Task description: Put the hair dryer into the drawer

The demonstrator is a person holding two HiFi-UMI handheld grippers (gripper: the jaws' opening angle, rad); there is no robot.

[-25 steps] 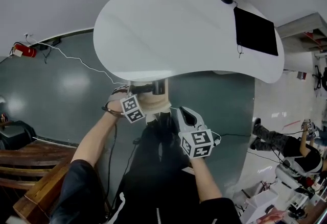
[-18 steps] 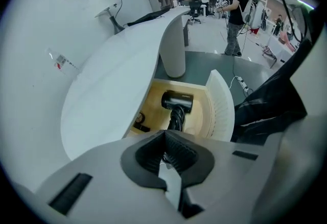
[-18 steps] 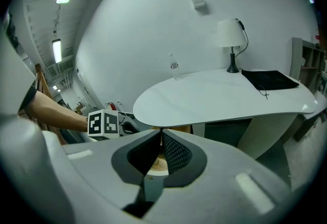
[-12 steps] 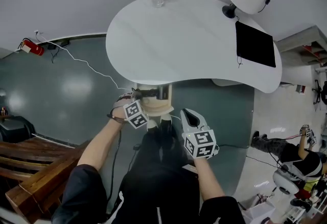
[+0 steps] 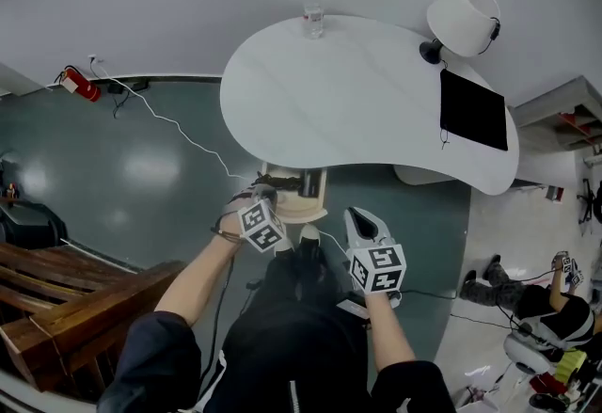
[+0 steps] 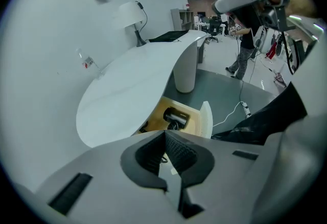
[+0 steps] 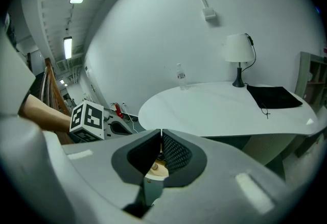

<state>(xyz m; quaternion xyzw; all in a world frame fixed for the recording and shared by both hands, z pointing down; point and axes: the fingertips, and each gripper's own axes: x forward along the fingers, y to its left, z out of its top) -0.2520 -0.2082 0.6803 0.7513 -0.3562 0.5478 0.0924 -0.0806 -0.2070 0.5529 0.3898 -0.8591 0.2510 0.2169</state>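
The black hair dryer lies inside the open wooden drawer under the white table's near edge. My left gripper hovers just left of and above the drawer. Its jaws are shut with nothing between them. My right gripper hangs to the drawer's right, nearer the person's body, jaws also shut and empty. The left gripper's marker cube shows in the right gripper view.
The curved white table carries a water bottle, a white lamp and a black mat. A cable runs across the dark floor. Wooden furniture stands at the left. A person is at far right.
Both grippers have lifted slightly from the drawer, the left one more, rolling as it rose. The hair dryer stays in the drawer. The head camera has shifted, so the table sits lower in view.
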